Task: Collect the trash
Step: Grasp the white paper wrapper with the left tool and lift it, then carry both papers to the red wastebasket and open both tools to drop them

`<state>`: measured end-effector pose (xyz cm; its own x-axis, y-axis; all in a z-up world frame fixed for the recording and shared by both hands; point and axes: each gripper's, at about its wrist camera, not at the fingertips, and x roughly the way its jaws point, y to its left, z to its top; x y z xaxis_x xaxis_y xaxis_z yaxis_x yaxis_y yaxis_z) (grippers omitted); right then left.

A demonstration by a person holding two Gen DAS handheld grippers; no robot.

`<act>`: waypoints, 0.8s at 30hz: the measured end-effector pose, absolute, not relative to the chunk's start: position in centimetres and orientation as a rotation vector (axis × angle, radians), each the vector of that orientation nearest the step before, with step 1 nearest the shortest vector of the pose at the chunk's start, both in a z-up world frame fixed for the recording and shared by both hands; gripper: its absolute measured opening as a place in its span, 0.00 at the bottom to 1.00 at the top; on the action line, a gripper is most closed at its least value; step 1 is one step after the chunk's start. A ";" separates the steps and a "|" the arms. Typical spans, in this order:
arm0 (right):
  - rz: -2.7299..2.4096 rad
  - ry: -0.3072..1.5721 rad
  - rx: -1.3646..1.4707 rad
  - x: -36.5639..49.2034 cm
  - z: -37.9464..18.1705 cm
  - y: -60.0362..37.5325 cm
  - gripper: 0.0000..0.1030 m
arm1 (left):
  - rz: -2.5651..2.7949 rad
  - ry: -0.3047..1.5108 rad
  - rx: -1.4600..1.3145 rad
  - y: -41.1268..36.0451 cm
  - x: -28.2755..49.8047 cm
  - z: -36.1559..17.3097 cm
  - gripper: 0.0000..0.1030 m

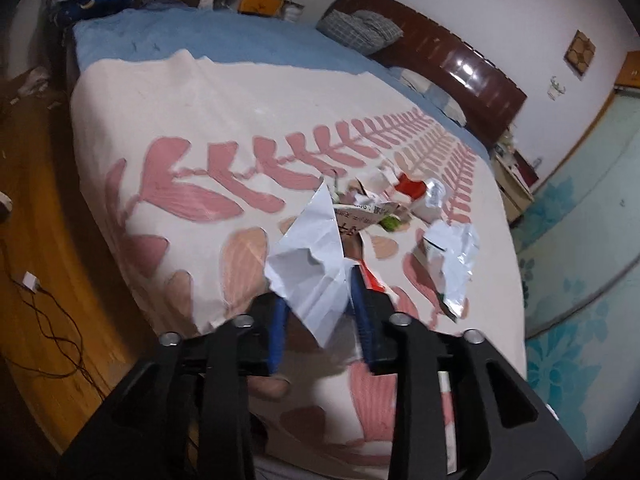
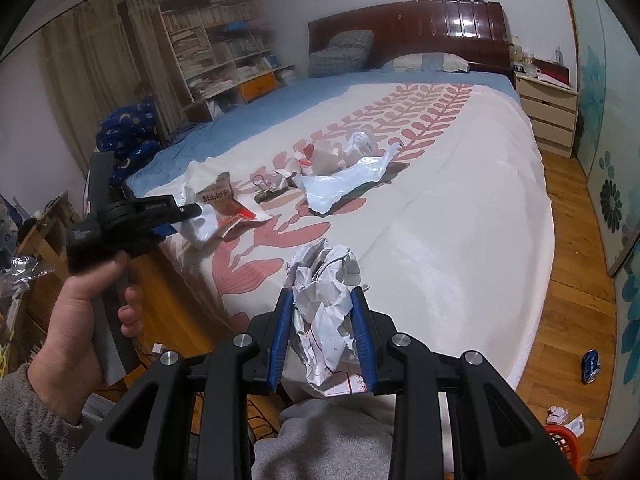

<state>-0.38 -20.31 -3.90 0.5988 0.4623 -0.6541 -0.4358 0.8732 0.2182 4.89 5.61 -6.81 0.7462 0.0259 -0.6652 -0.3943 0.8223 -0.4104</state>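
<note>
In the left wrist view my left gripper [image 1: 316, 286] has a creased white paper sheet [image 1: 316, 264] between its blue pads, lifted off the bed. The sheet reaches both pads. From the right wrist view, that same left gripper [image 2: 192, 216] hovers over the bed's near left corner with the sheet [image 2: 202, 230] hanging at its tip, a hand [image 2: 88, 312] on its handle. My right gripper [image 2: 321, 291] is shut on a crumpled white paper ball [image 2: 324, 304] above the bed edge. More trash [image 2: 332, 160] lies mid-bed: a brown printed packet [image 2: 220, 196], a white plastic bag [image 2: 340, 184], wrappers.
The bed [image 2: 460, 220] has a white cover with pink leaves and a dark headboard [image 2: 404, 28]. A nightstand [image 2: 548, 116] stands at its right. On the wooden floor lie a blue can [image 2: 591, 366], a paper wad [image 2: 558, 414], a red basket [image 2: 560, 440], and cables [image 1: 48, 312] on the left.
</note>
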 end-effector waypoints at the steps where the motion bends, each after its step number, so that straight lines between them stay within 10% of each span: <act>1: 0.523 0.772 0.037 -0.3 -4.0 -20.2 0.30 | 0.259 0.690 -0.568 5.8 4.8 -6.7 0.31; 14: 0.516 0.740 0.058 -0.1 -3.3 -21.1 0.30 | 0.114 0.617 -0.433 1.4 3.0 -1.7 0.16; 24: 0.295 0.560 0.039 -5.1 4.7 -36.7 0.30 | -0.293 0.533 -0.291 -15.9 -0.7 7.2 0.15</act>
